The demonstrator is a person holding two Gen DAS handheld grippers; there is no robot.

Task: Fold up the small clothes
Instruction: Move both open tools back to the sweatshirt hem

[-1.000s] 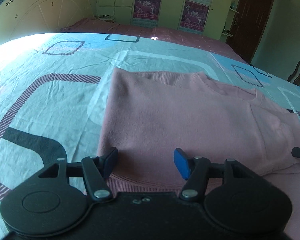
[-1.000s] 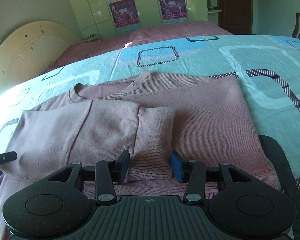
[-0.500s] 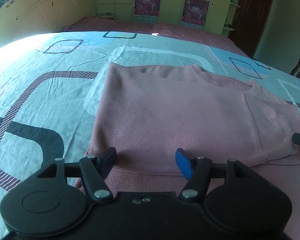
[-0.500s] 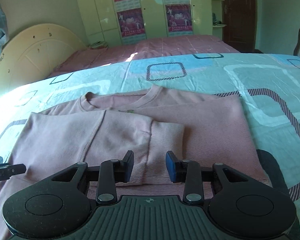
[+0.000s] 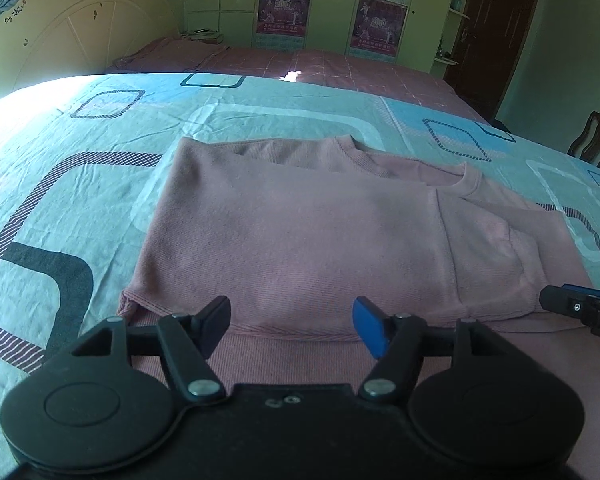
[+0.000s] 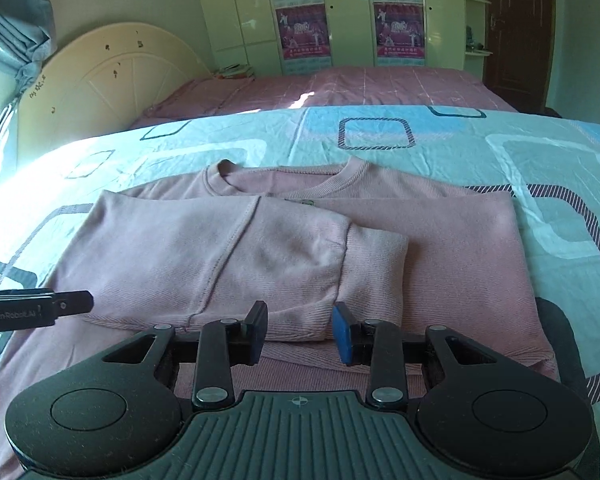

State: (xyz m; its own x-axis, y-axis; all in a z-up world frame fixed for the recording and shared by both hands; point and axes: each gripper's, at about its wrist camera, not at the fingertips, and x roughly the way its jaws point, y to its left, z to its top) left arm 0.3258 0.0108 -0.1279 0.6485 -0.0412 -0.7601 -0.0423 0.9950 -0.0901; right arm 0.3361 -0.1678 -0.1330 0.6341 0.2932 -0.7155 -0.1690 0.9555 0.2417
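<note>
1. We see a pink sweater lying flat on a bed with a pale blue patterned sheet. Its collar points away from us and its hem lies nearest us.
2. One sleeve is already folded across the sweater's body. The sleeve's long axis runs crosswise, side to side, and its ribbed cuff ends near the sweater's middle.
3. Our right gripper sits at the hem, straight below that cuff. Its jaws stand moderately apart and hold nothing; the cuff's near edge lies just beyond the gap.
4. Our left gripper sits at the hem too, toward the sweater's left edge. Its jaws stand wide apart and hold nothing.
5. We judge the right gripper to be nearer the cuff and the unfolded right side. The left gripper is nearer the folded left edge.
6. We judge that the next fold likely starts from the hem, since both grippers line up along it.
</note>
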